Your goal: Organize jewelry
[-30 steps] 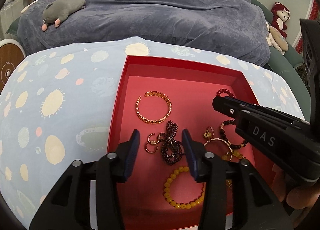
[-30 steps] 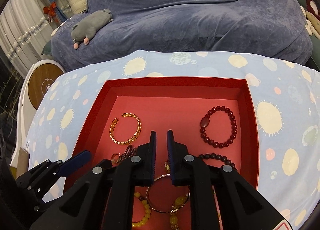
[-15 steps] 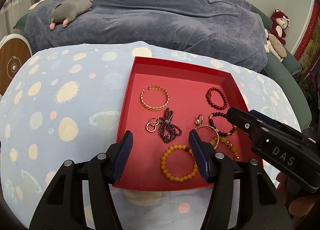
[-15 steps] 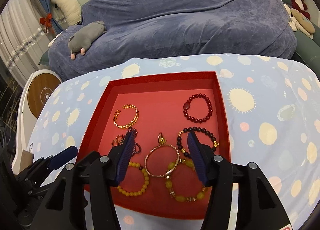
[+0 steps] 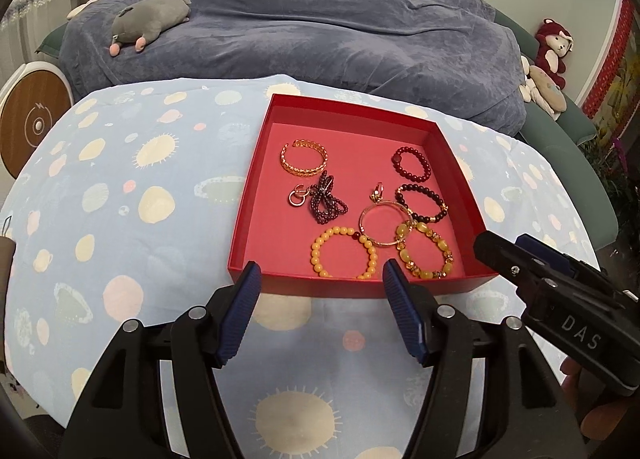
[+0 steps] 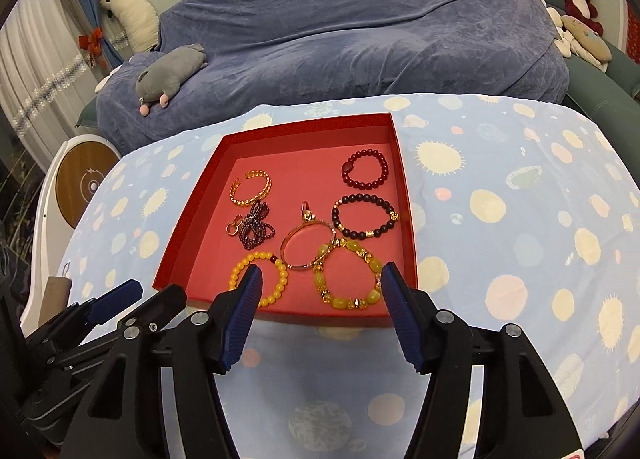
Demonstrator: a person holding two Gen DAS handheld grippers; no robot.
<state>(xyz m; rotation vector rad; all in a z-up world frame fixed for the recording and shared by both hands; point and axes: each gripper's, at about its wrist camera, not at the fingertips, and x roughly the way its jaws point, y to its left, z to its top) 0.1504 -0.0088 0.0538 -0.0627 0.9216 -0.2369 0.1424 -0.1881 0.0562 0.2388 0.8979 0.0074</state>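
Right wrist view: both the right gripper [image 6: 320,309] and left gripper [image 5: 322,309] are held empty and spread before the red tray [image 6: 404,199], so a pick seems due, likeliest the yellow bracelet [image 6: 258,279] at seven o'clock.

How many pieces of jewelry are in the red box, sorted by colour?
Gold metal: 3, namely open cuff, thin bangle, small hoop earrings
Yellow beads: 2, namely plain bracelet, chunky bracelet
Dark red beads: 1
Black beads: 1
Dark purple bead strand: 1
Total: 8, all inside the red box.
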